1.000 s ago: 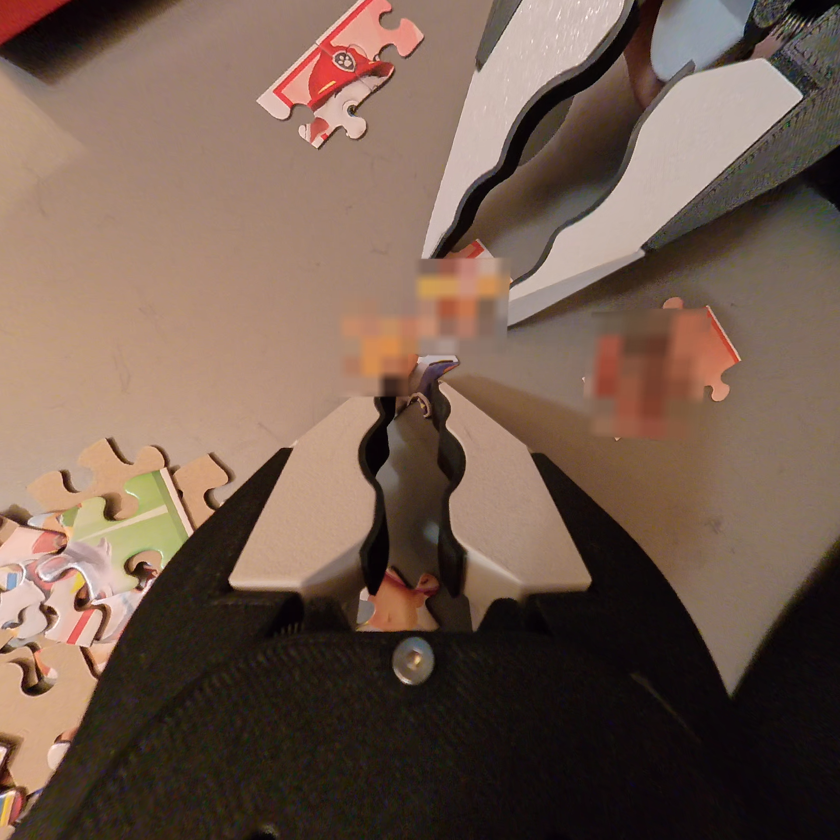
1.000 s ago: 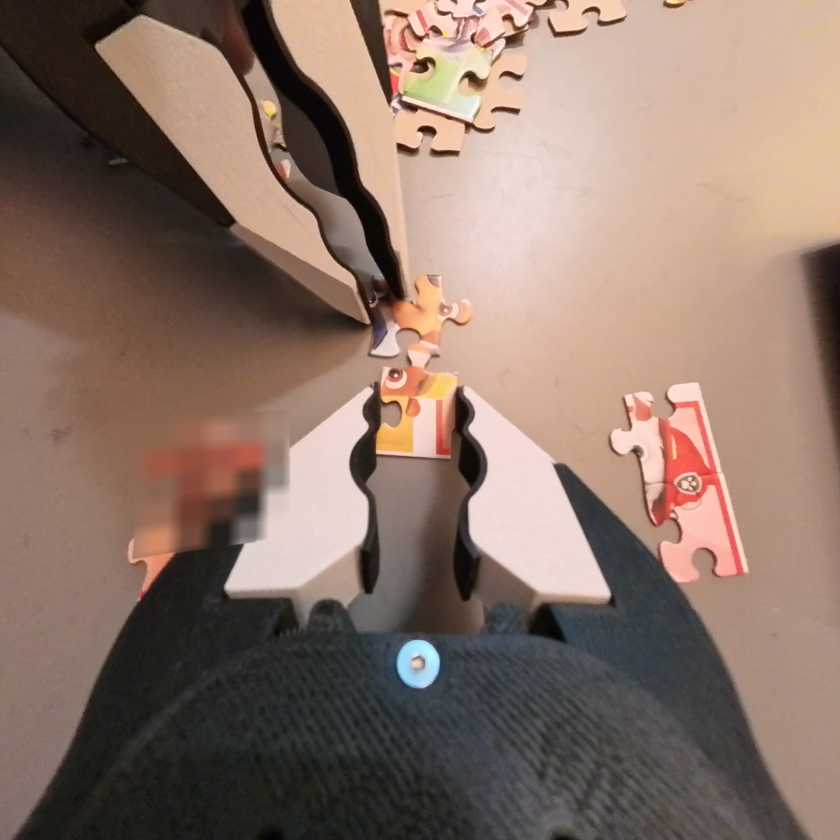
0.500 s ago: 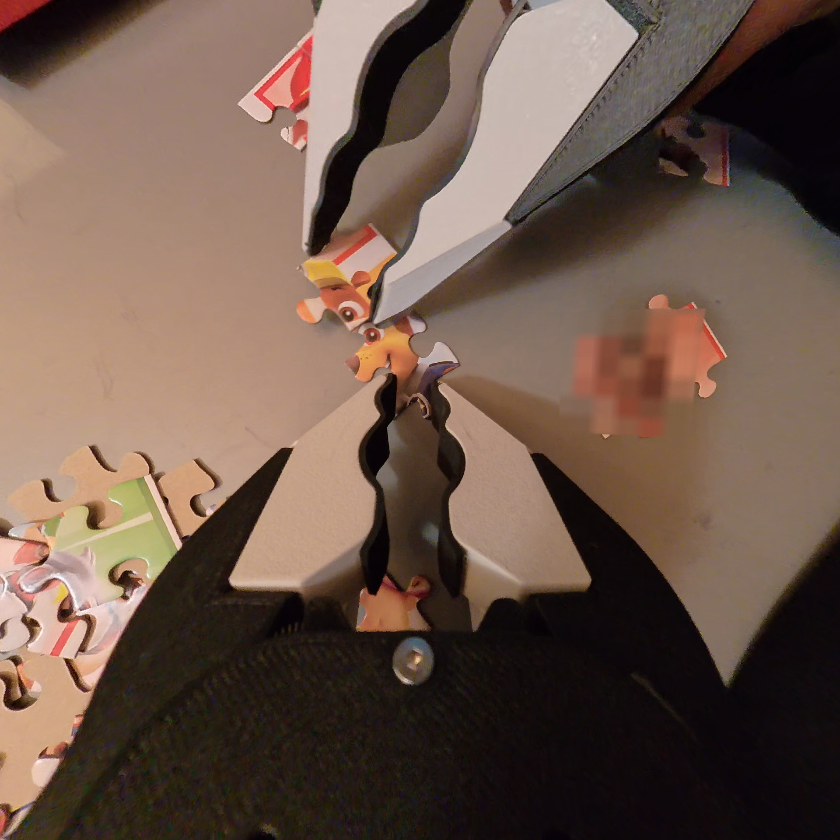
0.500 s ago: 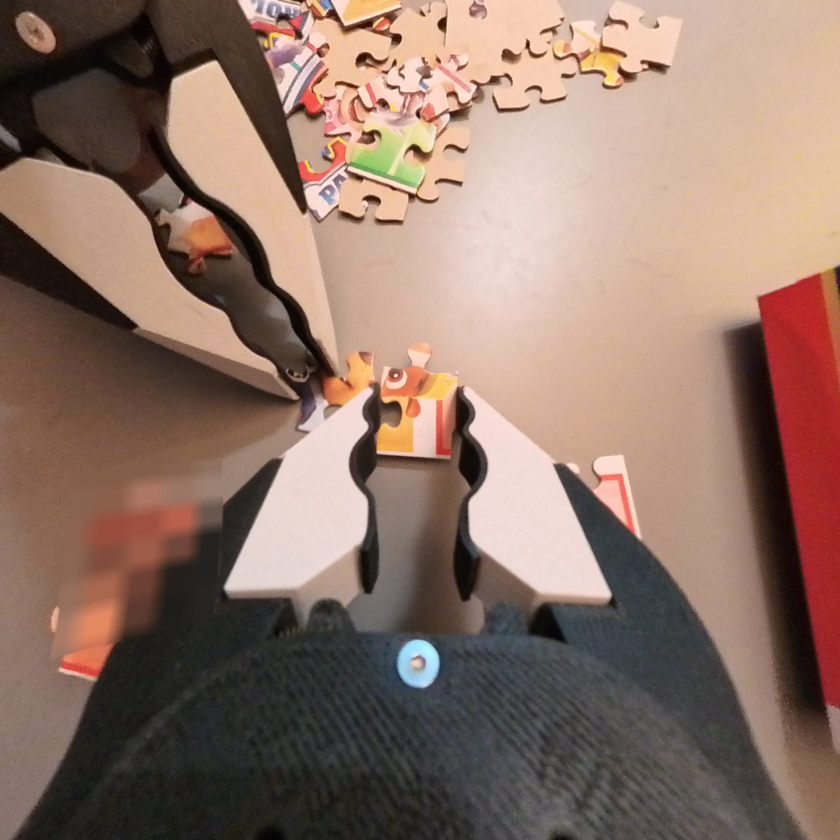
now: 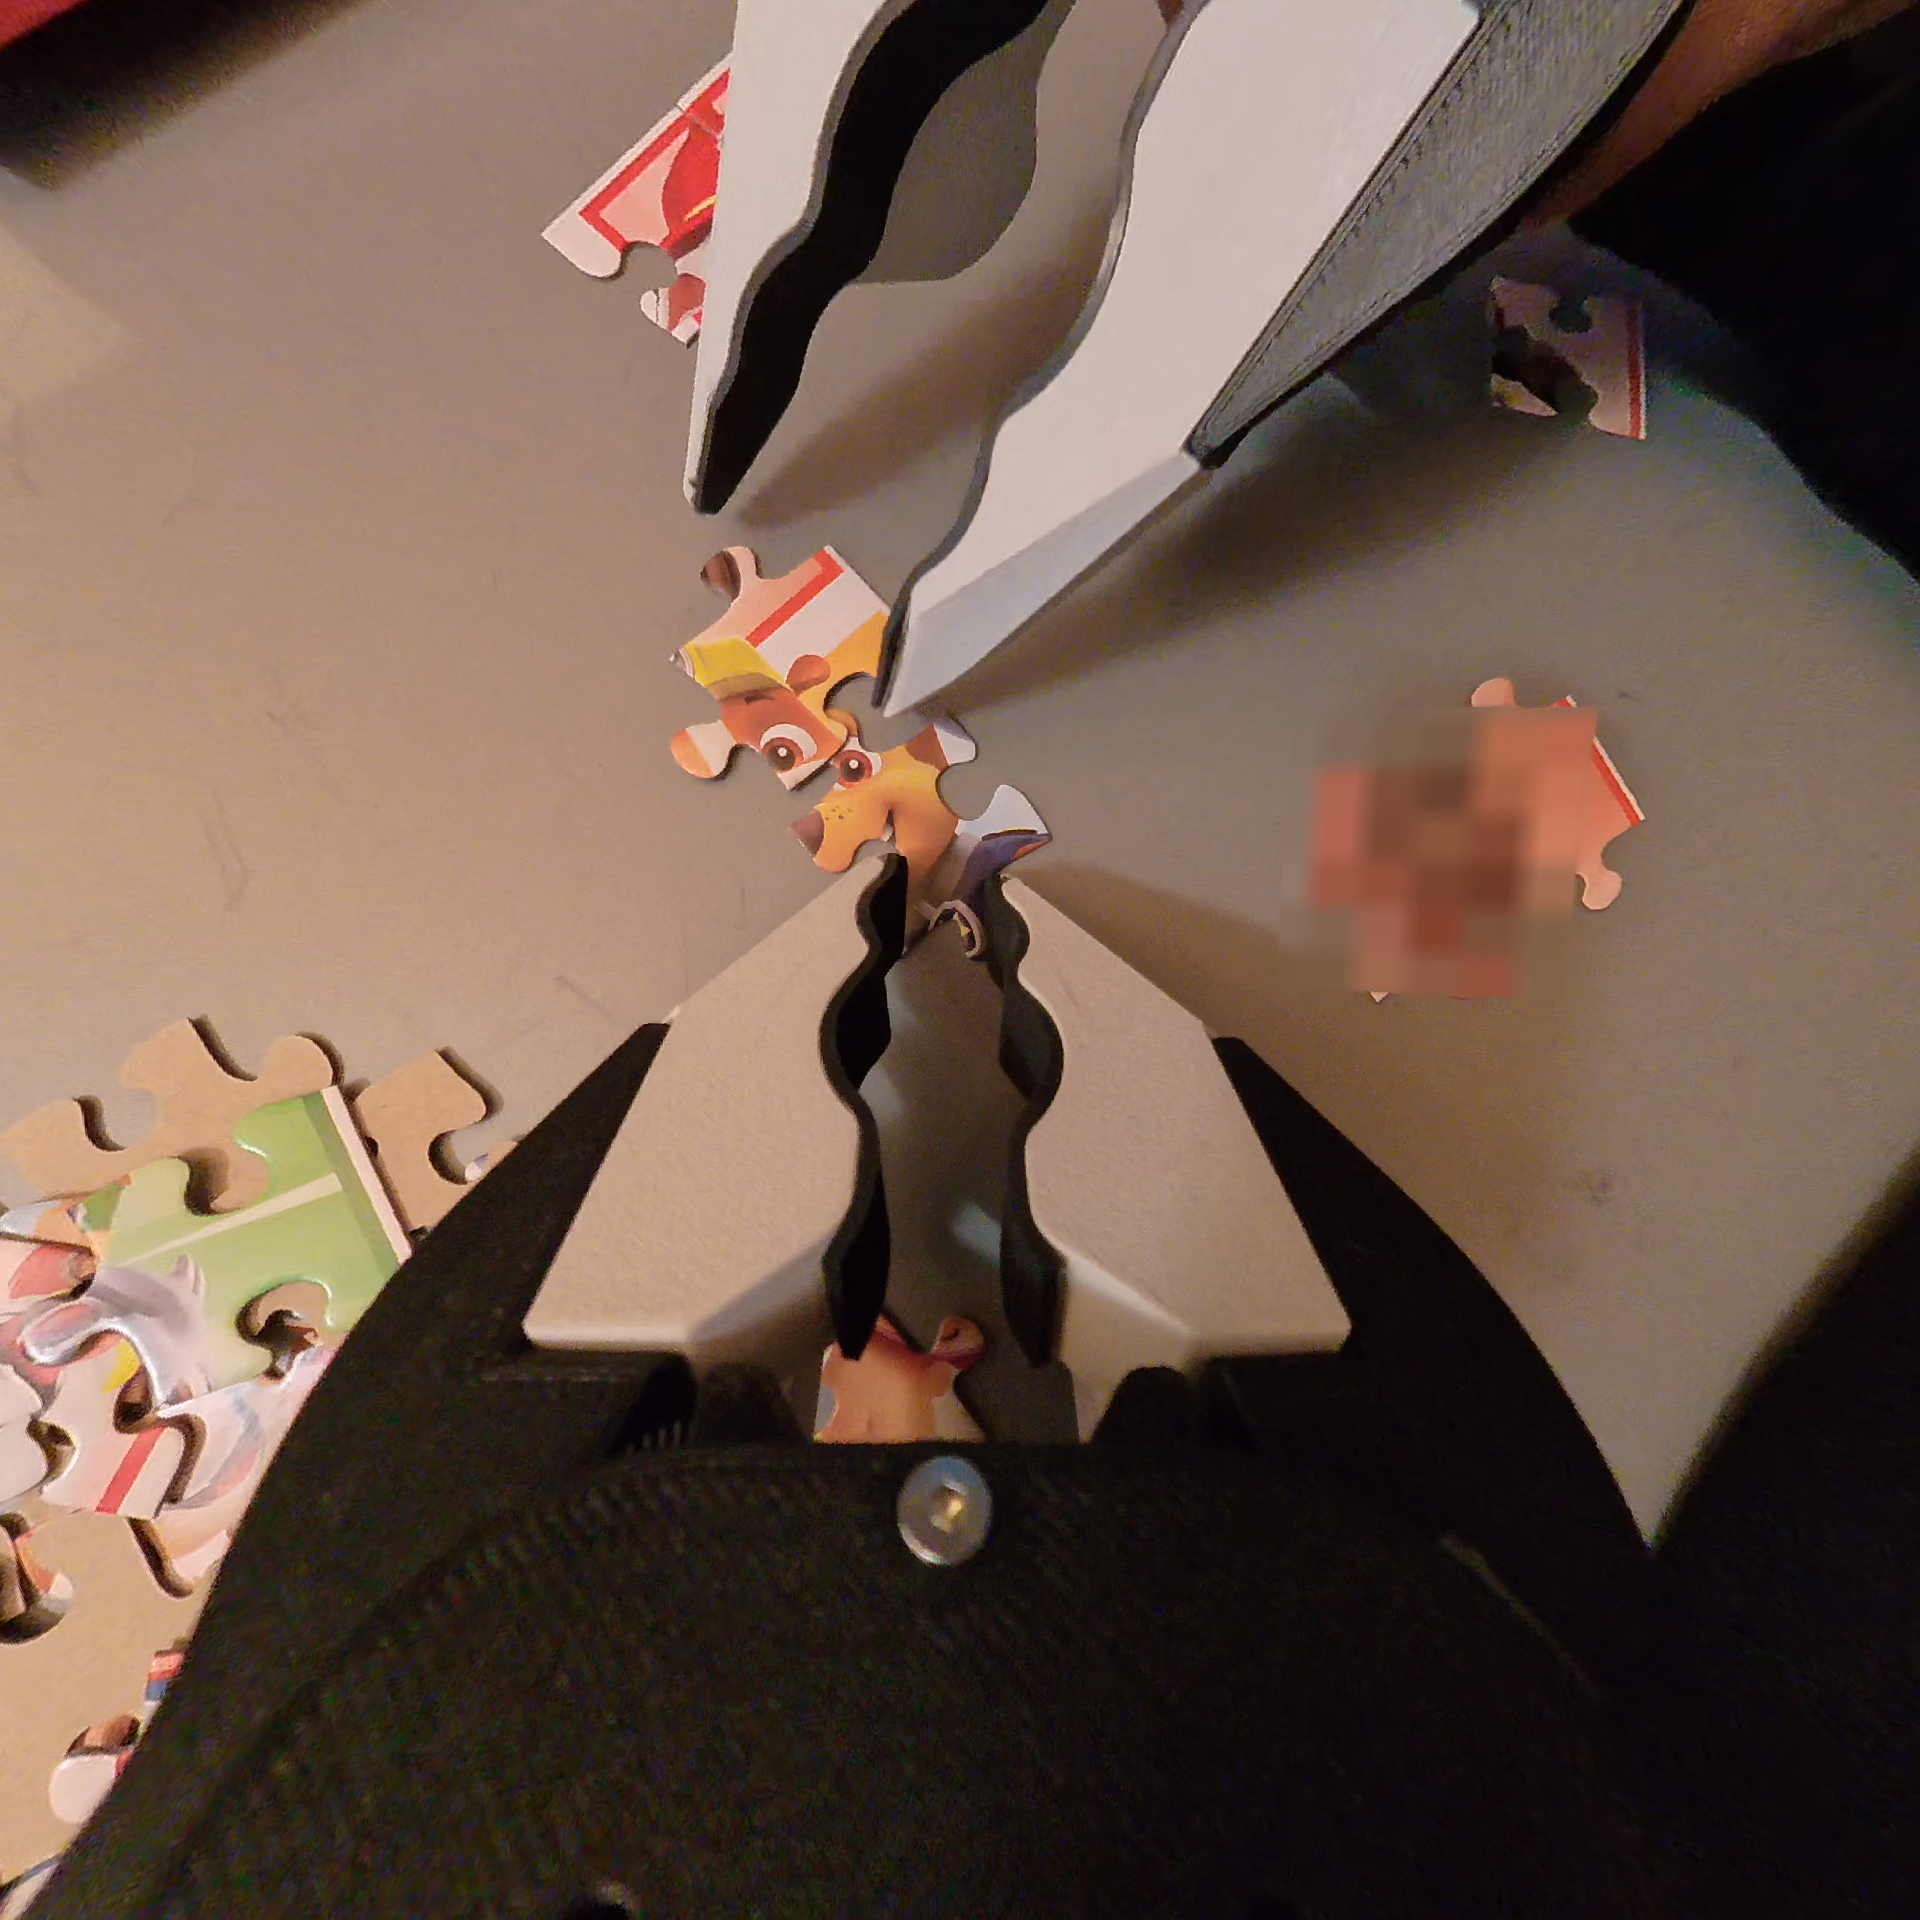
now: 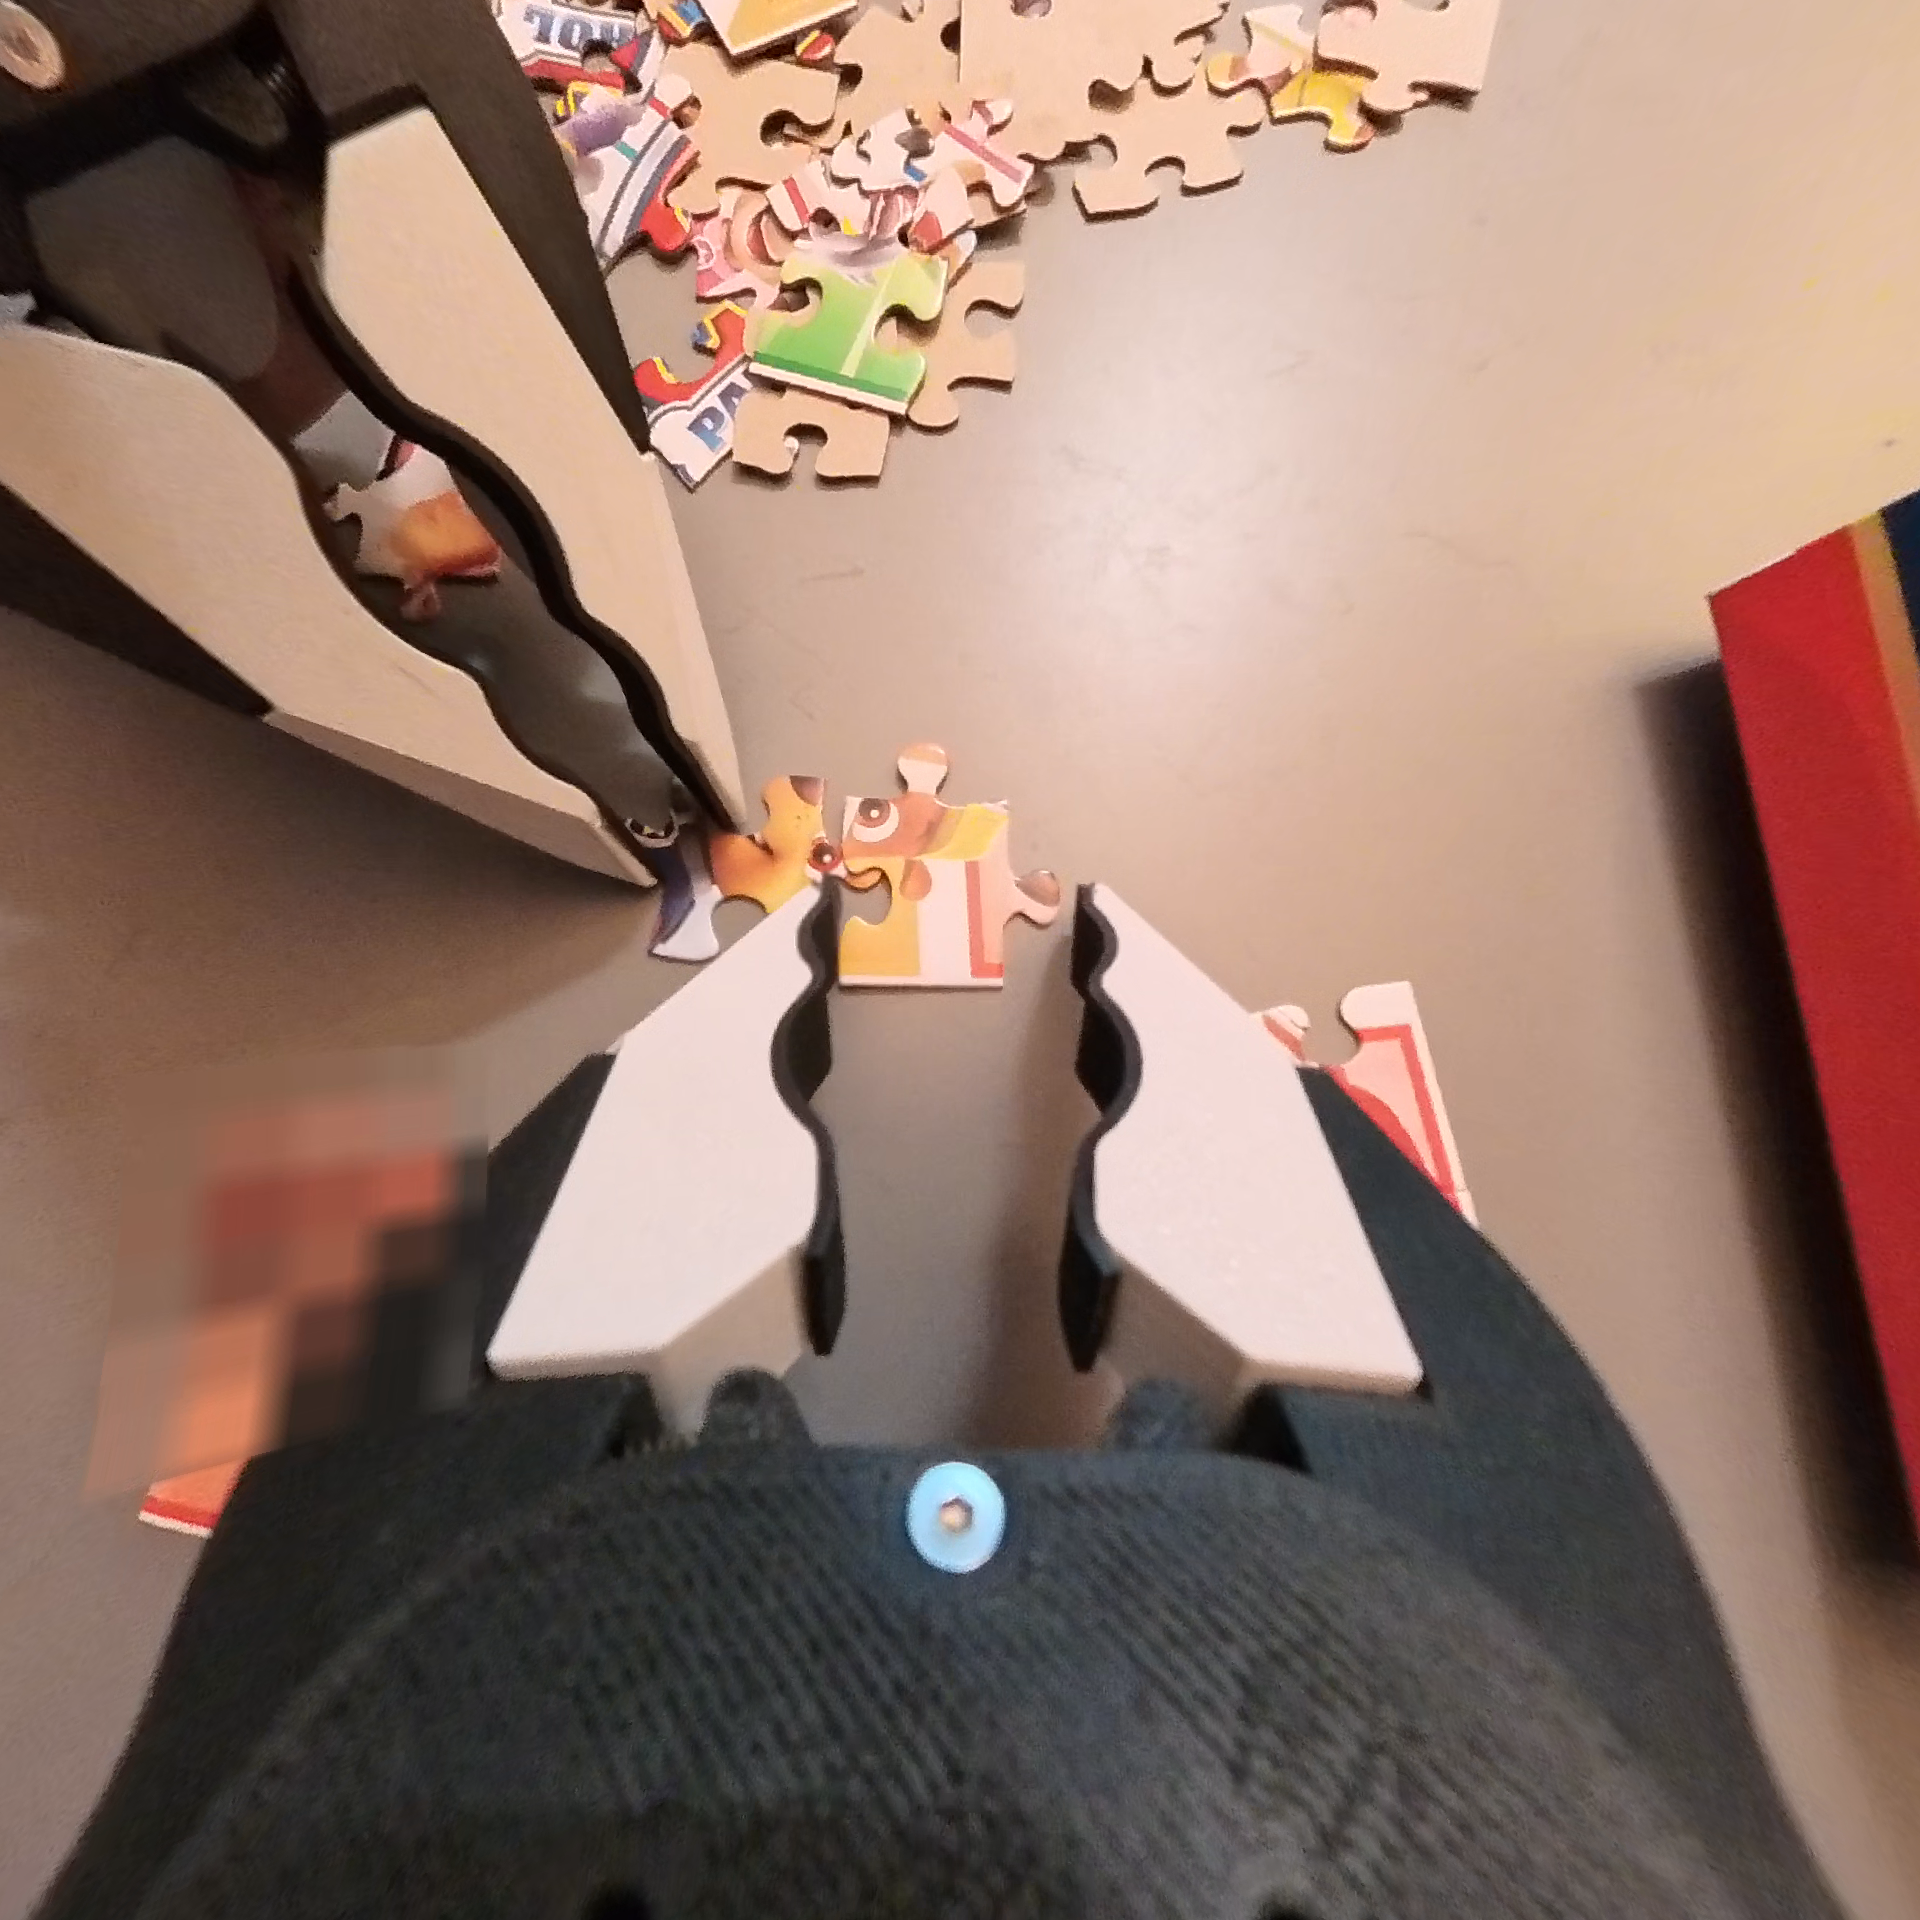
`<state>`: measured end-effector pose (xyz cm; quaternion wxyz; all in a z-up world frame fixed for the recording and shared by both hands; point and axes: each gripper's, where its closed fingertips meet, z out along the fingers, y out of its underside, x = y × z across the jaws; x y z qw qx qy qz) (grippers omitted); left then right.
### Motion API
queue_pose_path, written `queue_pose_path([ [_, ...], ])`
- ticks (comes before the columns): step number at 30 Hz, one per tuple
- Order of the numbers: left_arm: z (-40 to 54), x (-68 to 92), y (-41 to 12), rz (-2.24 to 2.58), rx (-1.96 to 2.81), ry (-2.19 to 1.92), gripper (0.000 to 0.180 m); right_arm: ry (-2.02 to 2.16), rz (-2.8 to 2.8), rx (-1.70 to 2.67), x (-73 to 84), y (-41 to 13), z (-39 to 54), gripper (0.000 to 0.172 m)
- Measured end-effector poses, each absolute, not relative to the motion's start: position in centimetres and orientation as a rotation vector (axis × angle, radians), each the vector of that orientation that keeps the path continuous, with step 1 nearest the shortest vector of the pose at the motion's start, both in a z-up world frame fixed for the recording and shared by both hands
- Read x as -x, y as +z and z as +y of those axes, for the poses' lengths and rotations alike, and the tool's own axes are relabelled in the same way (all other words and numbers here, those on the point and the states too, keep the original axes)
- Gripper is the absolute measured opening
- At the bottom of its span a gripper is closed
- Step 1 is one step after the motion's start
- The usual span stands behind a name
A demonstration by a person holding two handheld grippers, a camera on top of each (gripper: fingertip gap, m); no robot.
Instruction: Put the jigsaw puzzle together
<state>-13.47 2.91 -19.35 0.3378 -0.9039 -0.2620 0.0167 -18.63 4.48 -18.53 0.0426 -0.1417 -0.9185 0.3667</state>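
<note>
Left view first: left gripper clenched on an orange puzzle piece lying on the grey table, touching a yellow-and-white piece.
Right view: right gripper released, fingers straddling that yellow-and-white piece.

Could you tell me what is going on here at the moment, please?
A person works two handheld grippers over a grey table. The left gripper pinches the edge of an orange puzzle piece, which lies against a yellow-and-red piece. The right gripper stands open just short of that second piece, gripping nothing. A pile of loose pieces lies beyond.
</note>
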Motion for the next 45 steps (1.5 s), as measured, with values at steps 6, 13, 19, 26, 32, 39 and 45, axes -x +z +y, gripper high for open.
queue_pose_path([
  [6, 2.9, 13.5, -19.4, -0.685, 2.355, 0.044, 0.012, 1.112, -2.83, 0.411, 18.5, -19.1, 3.8, 0.045],
  [13, 2.9, 13.5, -19.4, -0.689, 2.354, 0.049, 0.012, 1.051, -2.816, 0.443, 18.7, -19.1, 5.3, 0.032],
  [19, 2.9, 13.5, -19.4, -0.693, 2.354, 0.054, 0.012, 1.029, -2.822, 0.482, 18.0, -19.1, 6.7, 0.032],
  [26, 2.9, 13.5, -19.4, -0.697, 2.357, 0.055, 0.012, 1.026, -2.813, 0.494, 17.5, -19.1, 7.5, 0.032],
  [32, 2.9, 13.4, -19.4, -0.702, 2.358, 0.055, 0.012, 1.02, -2.824, 0.46, 17.2, -19.2, 7.9, 0.033],
  [39, 2.8, 13.2, -19.4, -0.705, 2.362, 0.056, 0.012, 1.015, -2.831, 0.435, 16.9, -19.2, 8.2, 0.033],
  [45, 2.8, 13.1, -19.4, -0.704, 2.368, 0.057, 0.012, 1.015, -2.827, 0.42, 16.8, -19.1, 8.2, 0.033],
])
